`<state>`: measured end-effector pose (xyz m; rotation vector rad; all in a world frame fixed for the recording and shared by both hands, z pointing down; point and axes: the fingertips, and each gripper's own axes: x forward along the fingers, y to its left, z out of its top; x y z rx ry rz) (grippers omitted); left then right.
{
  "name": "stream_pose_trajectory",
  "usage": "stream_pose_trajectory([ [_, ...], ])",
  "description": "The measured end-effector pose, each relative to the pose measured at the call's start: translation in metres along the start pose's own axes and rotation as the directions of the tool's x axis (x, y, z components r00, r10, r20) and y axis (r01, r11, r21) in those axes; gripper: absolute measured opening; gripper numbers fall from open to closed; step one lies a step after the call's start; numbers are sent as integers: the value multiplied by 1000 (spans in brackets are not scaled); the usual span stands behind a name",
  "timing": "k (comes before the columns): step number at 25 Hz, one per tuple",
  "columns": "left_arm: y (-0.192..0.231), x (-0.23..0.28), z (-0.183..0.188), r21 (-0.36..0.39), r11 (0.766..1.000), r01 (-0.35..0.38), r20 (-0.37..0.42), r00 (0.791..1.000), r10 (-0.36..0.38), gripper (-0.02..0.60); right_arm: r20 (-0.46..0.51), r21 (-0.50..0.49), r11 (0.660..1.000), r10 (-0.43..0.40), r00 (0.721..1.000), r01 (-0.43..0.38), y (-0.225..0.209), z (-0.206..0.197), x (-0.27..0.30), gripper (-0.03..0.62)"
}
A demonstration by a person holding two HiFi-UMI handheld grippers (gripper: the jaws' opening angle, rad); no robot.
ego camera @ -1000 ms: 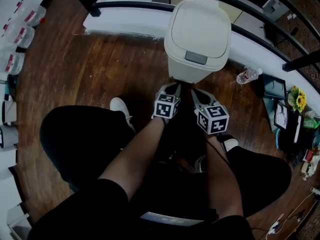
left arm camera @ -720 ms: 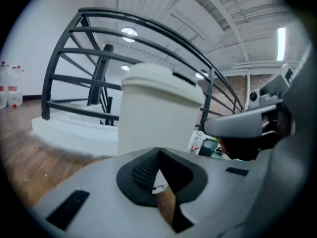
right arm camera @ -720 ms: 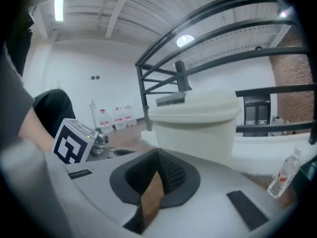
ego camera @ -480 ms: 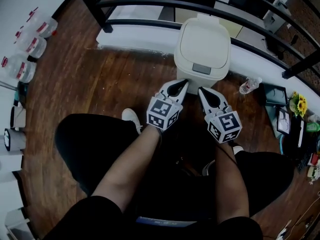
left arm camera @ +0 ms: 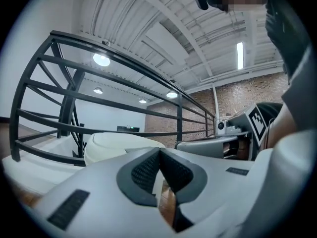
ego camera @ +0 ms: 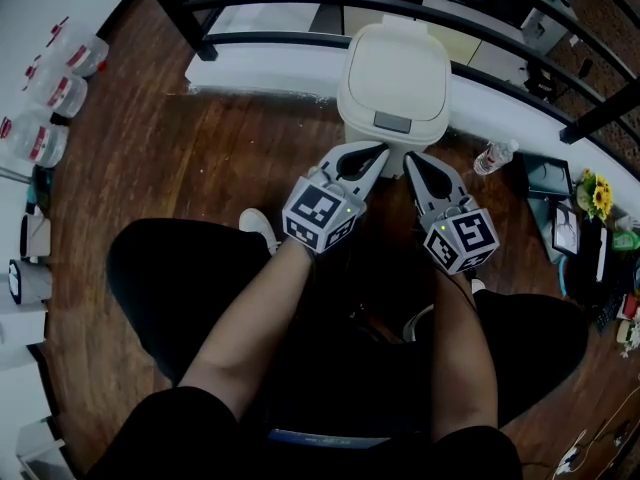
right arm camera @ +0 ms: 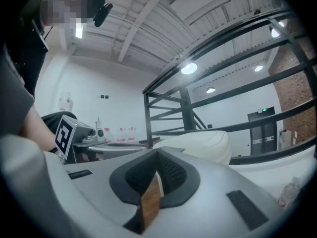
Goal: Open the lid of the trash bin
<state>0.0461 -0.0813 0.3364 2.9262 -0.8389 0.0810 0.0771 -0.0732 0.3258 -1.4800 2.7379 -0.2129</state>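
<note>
Head view is looking down at a cream plastic trash bin [ego camera: 393,68] that's standing on the dark wooden floor [ego camera: 200,168] at 12 o'clock, backed up against a black metal railing [ego camera: 300,3]. Its domed lid [ego camera: 400,43] is sitting flat and shut, with the grey rectangular push tab [ego camera: 392,121] on the lid's 6 o'clock edge facing the person.

The left hand-held gripper [ego camera: 368,154] is hovering just under that tab, a touch toward 7 o'clock of it and close to the bin's front. The right hand-held gripper [ego camera: 414,161] is hanging at about 5 o'clock of the tab, also near but apart from it.

Both are pressed together with nothing in them. In the left gripper view the pads are meeting at the tip [left arm camera: 159,151] with only the bin [left arm camera: 114,145] showing beyond, and it's the same story in the right gripper view [right arm camera: 158,155], with the bin [right arm camera: 198,143] behind.

My read: a shut lid with both tools parked at the front is fitting two stories, either closing in on the tab or hanging there with the lid back down. I can't pick one. Either way, the tab looks like the working spot, and a closed tip looks better suited to poking it than a spread one.
</note>
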Motion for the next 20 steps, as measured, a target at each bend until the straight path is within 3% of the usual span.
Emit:
stream_pose_trajectory([
  [4,4,-1,4,-33,999,-9,14,1000,10,41,-11,-9,1000,8,1000,-8,4,-1,3,5],
  [20,1,3,-3,-32,999,4,-4,1000,-5,41,-44,-31,1000,-1,999,0,7,-10,4,5],
])
